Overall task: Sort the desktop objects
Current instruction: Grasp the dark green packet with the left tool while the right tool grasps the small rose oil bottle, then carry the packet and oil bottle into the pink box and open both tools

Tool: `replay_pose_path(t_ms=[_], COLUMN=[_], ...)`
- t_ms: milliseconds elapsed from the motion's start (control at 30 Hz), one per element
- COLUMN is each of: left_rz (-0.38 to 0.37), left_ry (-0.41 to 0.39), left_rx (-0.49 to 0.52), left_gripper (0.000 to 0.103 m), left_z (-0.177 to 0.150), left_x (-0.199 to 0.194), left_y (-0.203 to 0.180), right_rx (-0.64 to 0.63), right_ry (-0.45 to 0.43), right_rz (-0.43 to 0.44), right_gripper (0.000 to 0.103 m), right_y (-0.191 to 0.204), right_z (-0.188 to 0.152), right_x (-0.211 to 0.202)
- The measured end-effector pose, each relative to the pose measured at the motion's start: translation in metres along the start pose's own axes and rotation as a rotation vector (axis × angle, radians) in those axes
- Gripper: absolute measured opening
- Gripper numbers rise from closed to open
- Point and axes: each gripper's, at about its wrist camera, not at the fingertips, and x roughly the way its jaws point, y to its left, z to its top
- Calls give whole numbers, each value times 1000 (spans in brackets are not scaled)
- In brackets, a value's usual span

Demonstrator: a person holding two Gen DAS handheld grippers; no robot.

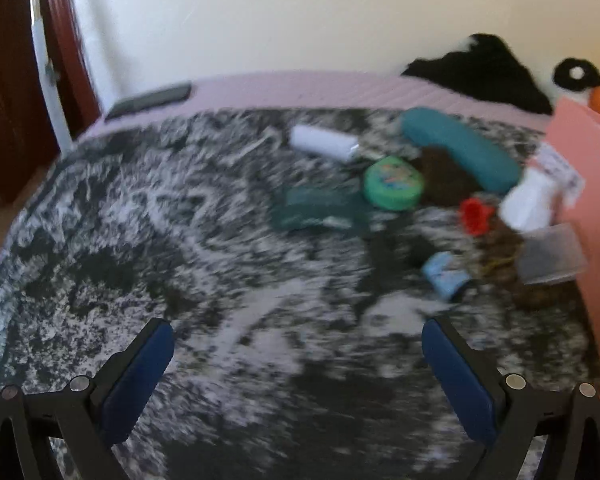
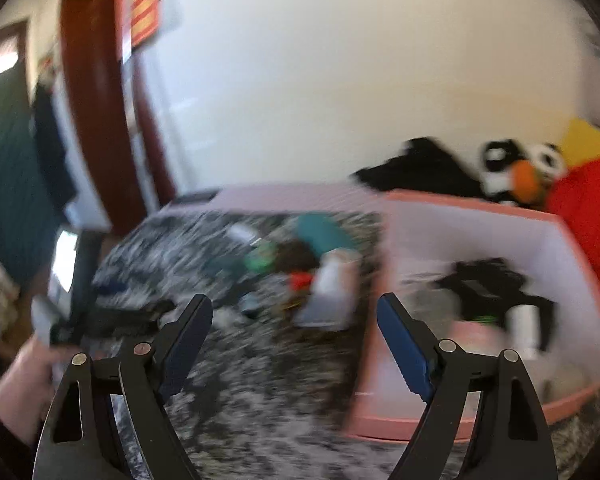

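Both views are motion-blurred. The left hand-held gripper (image 1: pixel 298 340) hangs above a black-and-white mottled cover (image 1: pixel 180 240) with its 2 blue-padded fingers spread wide and nothing between them. The right hand-held gripper (image 2: pixel 296 316) is likewise wide open and empty, its left finger over the mottled cover (image 2: pixel 236 400) and its right finger over the near wall of a pink box (image 2: pixel 380 424). The clutter to be sorted lies in a loose heap ahead of the left hand-held gripper, toward the right: a white tube (image 1: pixel 324 143), a long teal case (image 1: pixel 460 152), a round green tin (image 1: pixel 394 184) just beside a dark teal packet (image 1: pixel 316 208), a small red piece (image 1: pixel 475 214), a white bottle (image 1: pixel 534 200), a clear plastic piece (image 1: pixel 552 258) and a light blue item (image 1: pixel 446 274). The bottle and clear piece sit against the pink box wall (image 1: pixel 592 208). Inside the box, the right wrist view shows a black object (image 2: pixel 488 288) and a white cylinder (image 2: pixel 524 330). Behind the heap a pink surface (image 1: pixel 284 88) carries a dark flat device (image 1: pixel 150 101), black cloth (image 1: pixel 484 72) and a plush penguin (image 2: pixel 520 176).
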Motion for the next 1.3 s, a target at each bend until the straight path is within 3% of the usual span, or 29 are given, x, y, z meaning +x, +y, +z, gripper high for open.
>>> replay_pose_path(t_ms=[133,433,567,733,767,800,833,900,933,1000,1100,1300], left_rz=[-33,-101,-93,-22,-16,-14,-17,-25,-28,-34,-41,-57], left_ry=[29,87,121,58,46,34,25,9,7,9,17,12], left_rx=[-17,-28,-38,69,79,83,73,53,41,20,-10,-55], left_gripper=[102,102,102,102,101,96,91,63,59,50,49,49], left_z=[16,54,63,67,65,64,64,64,63,58,46,11], left_x=[30,98,134,152,152,152,150,145,142,132,115,67], left_y=[0,-10,-10,-28,-30,-30,-28,-23,-18,-11,-2,9], right_rx=[-60,-88,-86,-70,-71,-76,-71,-61,-53,-20,5,22], right_ry=[91,205,239,280,278,272,269,263,261,262,268,266], right_rz=[30,32,37,36,30,23,21,15,15,29,37,52], right_gripper=[82,78,78,78,77,68,48,29,26,26,26,26], right_y=[38,55,57,56,56,56,55,53,51,45,42,44], right_z=[-11,-25,-28,-32,-32,-32,-32,-30,-30,-31,-33,-47], right_x=[59,168,208,250,255,256,256,256,256,251,243,190])
